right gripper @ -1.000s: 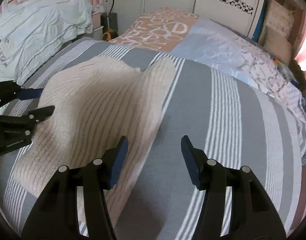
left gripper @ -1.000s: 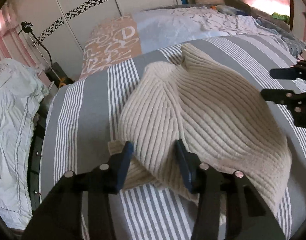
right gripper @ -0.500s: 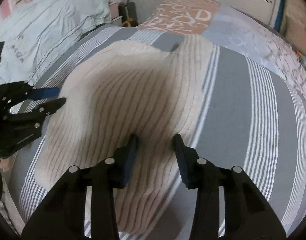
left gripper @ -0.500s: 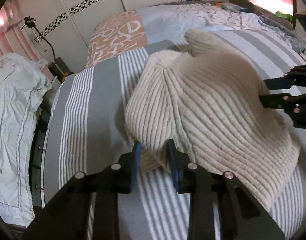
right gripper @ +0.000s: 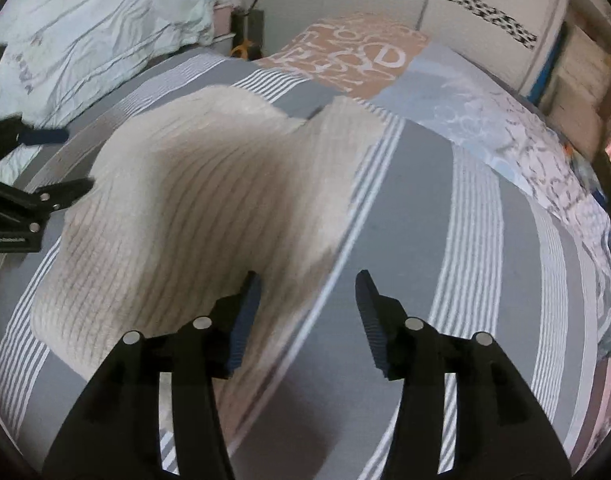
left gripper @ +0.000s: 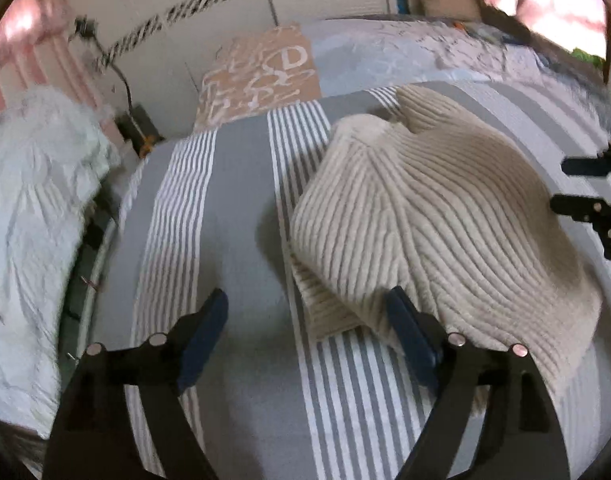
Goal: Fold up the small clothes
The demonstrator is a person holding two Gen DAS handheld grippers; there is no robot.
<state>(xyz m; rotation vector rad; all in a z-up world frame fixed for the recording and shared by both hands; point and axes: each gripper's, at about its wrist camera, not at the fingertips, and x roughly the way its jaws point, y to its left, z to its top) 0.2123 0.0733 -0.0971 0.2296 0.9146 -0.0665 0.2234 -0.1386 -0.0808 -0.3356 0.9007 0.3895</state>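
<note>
One bed (left gripper: 241,208), covered by a grey-and-white striped sheet, filling most of both views. At its head end, one patchwork quilt (left gripper: 265,76) in orange-tan lettered and pale blue patterned panels. Off the bed's left edge, one crumpled pale mint duvet (left gripper: 29,208), heaped beside the mattress. Behind the head of the bed, one white wardrobe wall (left gripper: 233,4) with a black-and-white patterned band.

On the striped sheet, one cream ribbed knit garment (left gripper: 433,216), lying roughly in the middle of the bed, doubled over itself, with a lower layer peeking out at the near left corner and a small lobe pointing toward the head end. Surface slightly rumpled, with a shallow hollow across the middle.

Two pairs of tongs. Left tongs (left gripper: 305,320) spread wide and released, gripping nothing, just off the garment's near left corner: right finger touching or overlapping the knit edge, left finger over bare sheet. Right tongs (right gripper: 308,308) likewise released and empty, at the garment's right edge: left finger over the knit, right finger over the grey stripe beside it. Garment lying between the two pairs, each pair visible at the margin of the other's view.
</note>
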